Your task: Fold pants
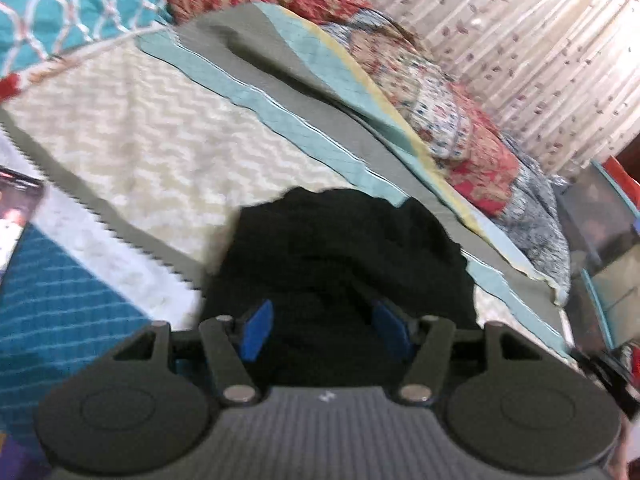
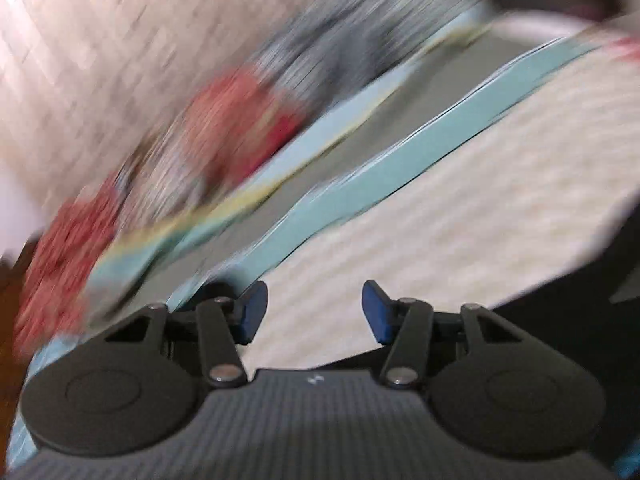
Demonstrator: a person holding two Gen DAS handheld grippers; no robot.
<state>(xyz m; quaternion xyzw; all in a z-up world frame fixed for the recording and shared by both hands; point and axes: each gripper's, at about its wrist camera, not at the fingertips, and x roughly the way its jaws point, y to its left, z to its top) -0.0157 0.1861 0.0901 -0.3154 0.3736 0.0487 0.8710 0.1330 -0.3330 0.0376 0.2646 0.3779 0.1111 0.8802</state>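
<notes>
The black pants lie bunched on the bed, right in front of my left gripper. Its blue pads stand wide apart with the black cloth between and beyond them; the jaws are open. In the right wrist view my right gripper is open and empty above the cream zigzag bedspread. A dark edge of the pants shows at the lower right of that view. The right wrist view is heavily blurred.
The bed carries a cream zigzag spread, a grey and light-blue quilt and a red floral blanket along the far side. A teal patterned pillow lies at the upper left. A curtain hangs behind.
</notes>
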